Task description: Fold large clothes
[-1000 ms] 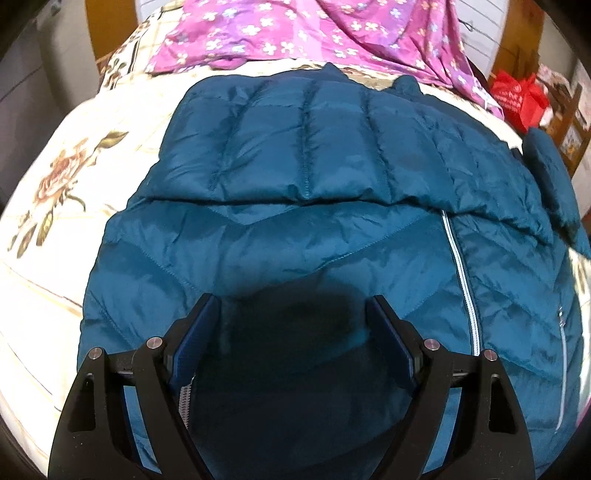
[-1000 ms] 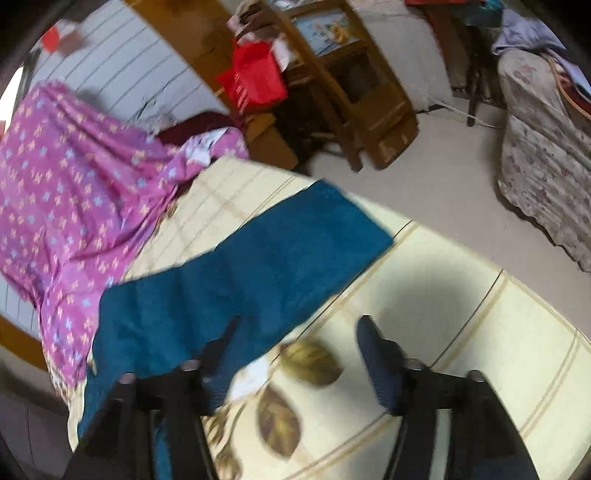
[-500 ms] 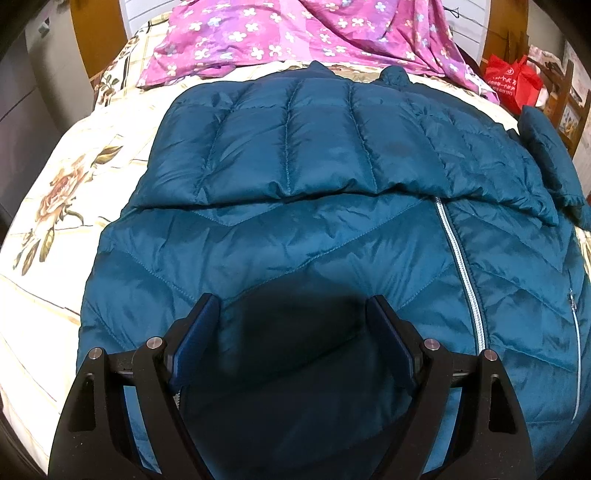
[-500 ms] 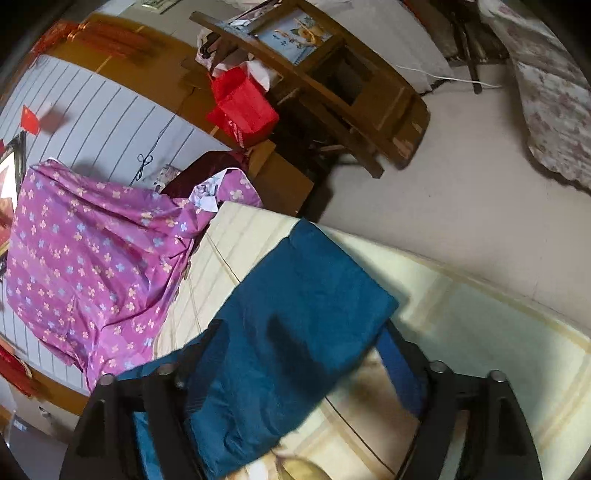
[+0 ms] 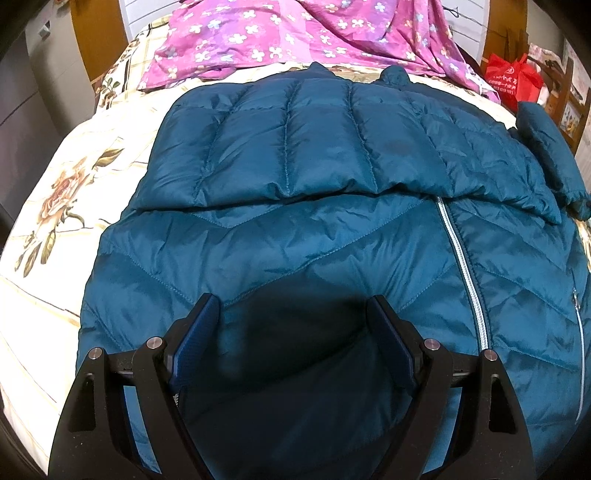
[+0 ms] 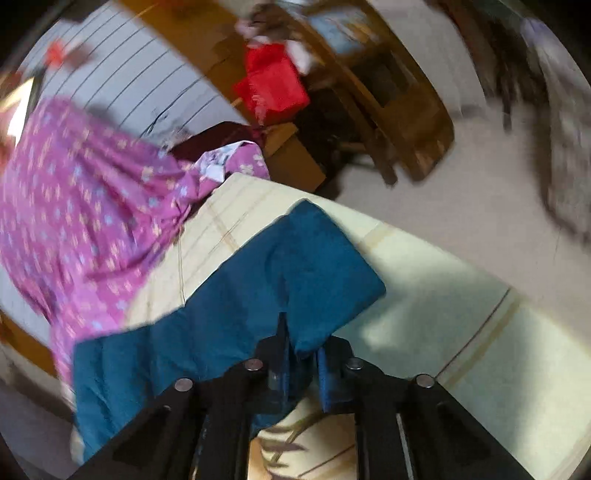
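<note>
Through my left wrist camera I see the teal puffer jacket [image 5: 295, 221] spread across the bed's floral sheet [image 5: 62, 192], its front up and its silver zipper [image 5: 461, 258] running down the right of centre. One quilted sleeve [image 5: 295, 147] is folded across the chest, lying flat from left to right, and the other sleeve's end [image 5: 550, 155] pokes out past the jacket's far right edge. My left gripper [image 5: 295, 332] hangs over the hem end of the jacket with its jaws spread wide; only its dark shadow lies on the fabric between the blue pads [image 5: 197, 332], which press on nothing. Beyond the collar a purple flowered cloth [image 5: 295, 33] is draped at the head of the bed, and a red bag [image 5: 511, 79] sits off to the right. Through my right wrist camera, which is blurred, the same jacket shows as a long teal sleeve [image 6: 295, 266] stretched over the pale sheet [image 6: 443, 306] near the bed's edge, its cuffed end pointing toward the floor [image 6: 461, 192]. My right gripper [image 6: 303, 365] has its jaws pressed together on this sleeve, the fabric bunched up between the pads and creased where they pinch it. The purple cloth [image 6: 85, 214] lies to the left, and the red bag [image 6: 273, 88] rests by wooden furniture [image 6: 399, 110] beyond the bed.
</note>
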Motion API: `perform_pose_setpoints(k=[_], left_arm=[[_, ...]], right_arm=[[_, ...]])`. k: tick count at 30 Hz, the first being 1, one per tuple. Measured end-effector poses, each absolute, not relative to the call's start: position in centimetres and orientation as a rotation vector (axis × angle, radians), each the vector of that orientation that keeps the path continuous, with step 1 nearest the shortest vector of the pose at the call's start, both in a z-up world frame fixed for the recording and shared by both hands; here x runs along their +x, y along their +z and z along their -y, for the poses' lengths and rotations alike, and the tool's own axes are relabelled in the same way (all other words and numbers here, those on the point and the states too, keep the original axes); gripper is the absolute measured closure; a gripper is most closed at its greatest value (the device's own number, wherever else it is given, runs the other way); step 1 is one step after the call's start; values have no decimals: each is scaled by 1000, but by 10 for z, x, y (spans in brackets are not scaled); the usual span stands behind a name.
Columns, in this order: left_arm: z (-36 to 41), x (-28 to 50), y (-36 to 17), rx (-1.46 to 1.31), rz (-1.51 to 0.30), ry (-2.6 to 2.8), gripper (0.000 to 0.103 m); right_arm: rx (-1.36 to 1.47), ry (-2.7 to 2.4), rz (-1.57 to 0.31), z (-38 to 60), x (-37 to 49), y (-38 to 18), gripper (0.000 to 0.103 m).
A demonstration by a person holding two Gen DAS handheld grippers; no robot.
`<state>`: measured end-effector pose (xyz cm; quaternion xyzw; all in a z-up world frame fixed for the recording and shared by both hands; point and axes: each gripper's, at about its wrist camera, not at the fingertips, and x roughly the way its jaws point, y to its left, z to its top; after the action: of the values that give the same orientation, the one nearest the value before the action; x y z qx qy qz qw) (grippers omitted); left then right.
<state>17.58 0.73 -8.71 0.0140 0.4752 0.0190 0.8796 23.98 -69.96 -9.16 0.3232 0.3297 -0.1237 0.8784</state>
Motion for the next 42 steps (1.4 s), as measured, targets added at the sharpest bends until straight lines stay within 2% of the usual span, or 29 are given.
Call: perform_pose_setpoints(k=[3, 9, 14, 22, 29, 33, 34, 36, 37, 38, 39, 42], left_arm=[[-12, 178, -84, 29, -979, 63, 20], [-37, 184, -78, -37, -970, 123, 20], [-61, 193, -77, -64, -969, 209, 20], [-74, 200, -81, 27, -1001, 308, 20], [-111, 199, -70, -95, -988, 350, 20], [-122, 202, -70, -168, -991, 346, 20], [-122, 201, -69, -177, -988, 343, 20], [-123, 201, -67, -197, -978, 334, 20], [-123, 200, -66, -200, -976, 332, 20], [-122, 200, -65, -202, -974, 328, 20], [-122, 199, -64, -204, -972, 326, 20], [-119, 197, -60, -226, -954, 294, 20]], right_arm=[[518, -242, -651, 663, 239, -61, 93], [416, -72, -567, 570, 225, 2, 93], [367, 118, -546, 461, 212, 24, 93], [351, 363, -610, 295, 214, -6, 93], [336, 548, -753, 170, 229, -60, 93], [212, 500, -850, 125, 232, -83, 91], [198, 494, -854, 123, 230, -83, 88], [197, 520, -853, 124, 227, -79, 71], [187, 529, -850, 127, 223, -76, 52], [178, 535, -843, 129, 217, -73, 38], [161, 537, -831, 132, 209, -69, 33], [43, 465, -836, 142, 184, -61, 31]])
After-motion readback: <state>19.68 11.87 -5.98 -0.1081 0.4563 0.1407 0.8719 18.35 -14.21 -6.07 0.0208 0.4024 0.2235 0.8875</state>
